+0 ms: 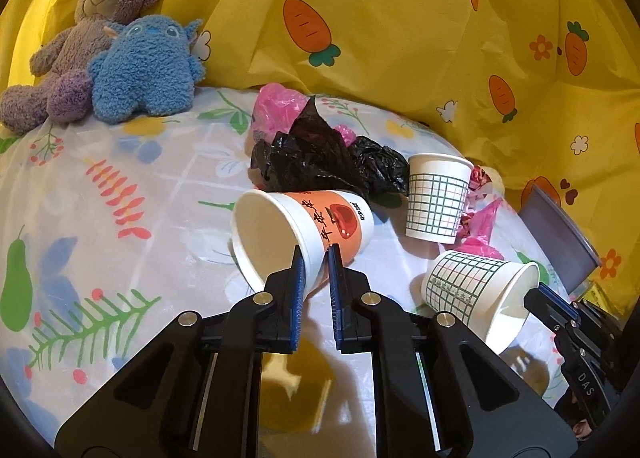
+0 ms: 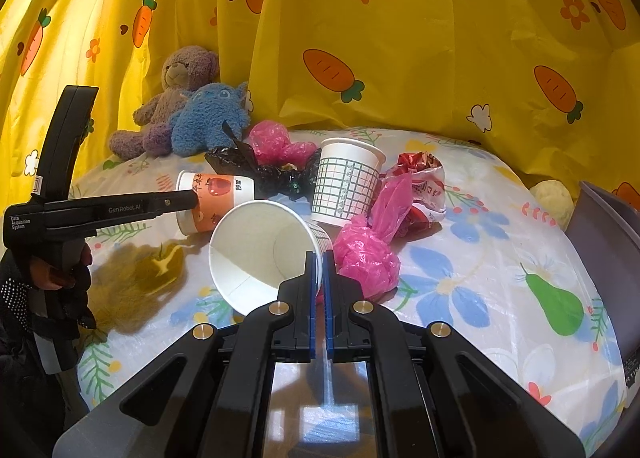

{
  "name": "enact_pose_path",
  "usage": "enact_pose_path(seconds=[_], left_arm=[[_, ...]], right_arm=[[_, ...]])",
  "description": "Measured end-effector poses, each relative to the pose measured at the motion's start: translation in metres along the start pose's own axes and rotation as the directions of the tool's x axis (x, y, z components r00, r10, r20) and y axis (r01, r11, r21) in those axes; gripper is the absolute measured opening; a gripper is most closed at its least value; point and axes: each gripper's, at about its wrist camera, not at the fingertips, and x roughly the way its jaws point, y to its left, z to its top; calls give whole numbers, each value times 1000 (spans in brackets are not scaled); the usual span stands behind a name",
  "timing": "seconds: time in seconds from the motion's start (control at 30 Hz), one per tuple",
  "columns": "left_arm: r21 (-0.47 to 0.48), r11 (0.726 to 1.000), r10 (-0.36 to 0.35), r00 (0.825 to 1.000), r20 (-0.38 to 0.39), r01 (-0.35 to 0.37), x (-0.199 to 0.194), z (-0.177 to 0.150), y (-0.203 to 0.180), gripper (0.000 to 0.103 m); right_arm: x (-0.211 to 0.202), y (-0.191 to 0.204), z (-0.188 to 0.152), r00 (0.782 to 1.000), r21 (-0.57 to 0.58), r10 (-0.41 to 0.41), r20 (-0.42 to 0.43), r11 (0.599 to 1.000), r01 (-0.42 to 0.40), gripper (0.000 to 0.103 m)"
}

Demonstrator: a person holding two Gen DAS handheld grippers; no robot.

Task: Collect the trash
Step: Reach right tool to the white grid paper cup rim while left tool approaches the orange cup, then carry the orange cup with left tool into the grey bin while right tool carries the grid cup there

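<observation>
An orange-and-white paper cup [image 1: 340, 218] lies on its side on the flowered cloth [image 1: 100, 218]. My left gripper [image 1: 317, 260] is shut on its rim wall, one finger inside the mouth and one outside. In the right wrist view the same cup [image 2: 216, 190] shows with the left gripper [image 2: 192, 200] at its rim. My right gripper [image 2: 319, 262] is shut on the rim wall of a tipped green-grid paper cup [image 2: 256, 246], which the left wrist view shows too [image 1: 468, 290]. A second grid cup [image 1: 438, 198] stands behind, beside a crumpled black bag [image 1: 320, 158].
Pink bags [image 2: 364, 254] and a red wrapper [image 2: 424, 170] lie right of the cups. A grey bin [image 2: 604, 226] sits at the right edge. Two plush toys [image 1: 120, 58] rest at the back left against the yellow carrot curtain. A gloved hand [image 2: 60, 278] holds the left gripper.
</observation>
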Motion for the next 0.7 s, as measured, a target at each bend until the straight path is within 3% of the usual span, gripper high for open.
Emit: enact_pose_path(seconds=[0.13,0.37,0.7], left_arm=[[0,1000,-16,1000,23,16,-7,-2,-8,2],[0,1000,-27,996,82,27,-32,-10,-24,2],[36,998,-55,992,113,51,-49,-14,-45,2]], right_arm=[[2,-2,-4,1000,2,-5,-14,1000,5,4],[1,-1,-7,1000,-3,-12,-14,1000,12,4],[-20,2,-5,998,-19,-28,50,999,29,4]])
